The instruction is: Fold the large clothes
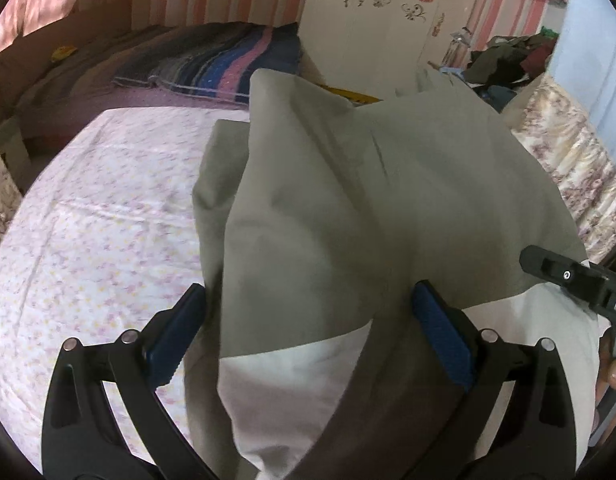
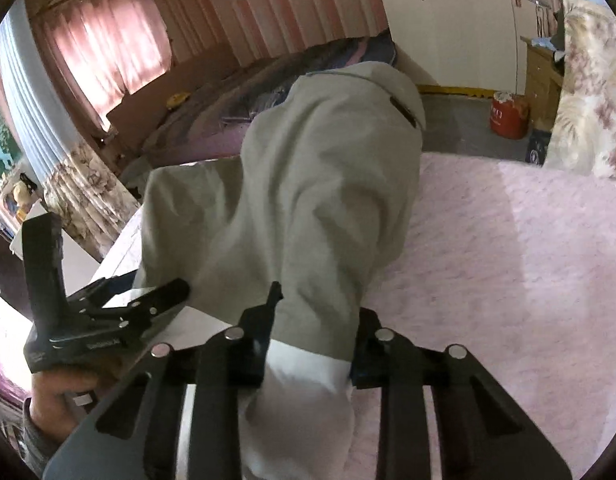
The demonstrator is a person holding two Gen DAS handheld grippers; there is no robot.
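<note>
- Here the garment (image 1: pixel 348 200) lies bunched on the bed (image 1: pixel 87 220), running from 6 toward 12 o'clock.
- Left hand-held gripper (image 1: pixel 308 320): released, cloth loose between its jaws.
- Right hand-held gripper (image 2: pixel 312 356): clenched on the garment's hem.
- Risk: one-sided hold could skew the fold.
- Blanket (image 1: pixel 227 68) at 11, clothes pile (image 1: pixel 508 60) at 1; neither obstructs.

Garment: grey-green cloth (image 1: pixel 348 200), white lining, heaped near centre on floral bedsheet (image 1: pixel 87 240).
Left gripper (image 1: pixel 308 320): blue pads spread, cloth between.
Right gripper (image 1: pixel 568 276): near right edge, state unclear.
</note>
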